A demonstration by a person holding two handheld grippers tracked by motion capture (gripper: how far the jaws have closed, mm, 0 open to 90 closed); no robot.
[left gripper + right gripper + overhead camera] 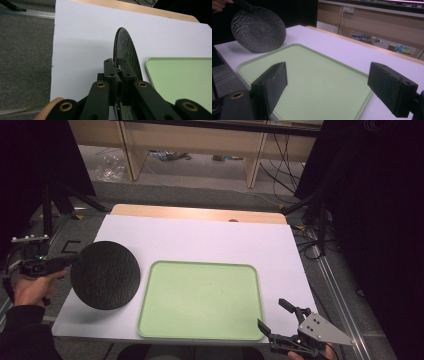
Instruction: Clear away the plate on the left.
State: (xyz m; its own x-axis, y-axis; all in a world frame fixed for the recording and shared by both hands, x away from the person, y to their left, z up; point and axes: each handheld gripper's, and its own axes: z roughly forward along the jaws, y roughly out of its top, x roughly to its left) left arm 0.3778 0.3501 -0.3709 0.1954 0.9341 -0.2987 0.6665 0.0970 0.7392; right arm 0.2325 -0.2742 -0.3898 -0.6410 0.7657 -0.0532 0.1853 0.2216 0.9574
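Left gripper view: the left gripper (117, 65) is seen with its jaws clamped on the rim of a round black plate with a rippled texture (125, 50), the disc held on edge so that a firm pinch is given by the thin rim. From the high view, the plate (105, 275) is carried tilted and clear of the white table top (200, 235), over its near left part, a shadow being cast beneath it. Just beside the plate's right side lies a pale green rectangular plastic tray with rounded corners (200, 300), set toward the table's front edge and left bare, so a landing place is judged to be offered there. At the front right corner the right gripper (272, 316) is held with its jaws wide apart and nothing between them, pointed across the tray. Open room is left along the far edge, where a strip of bare wood (200, 213) is exposed.
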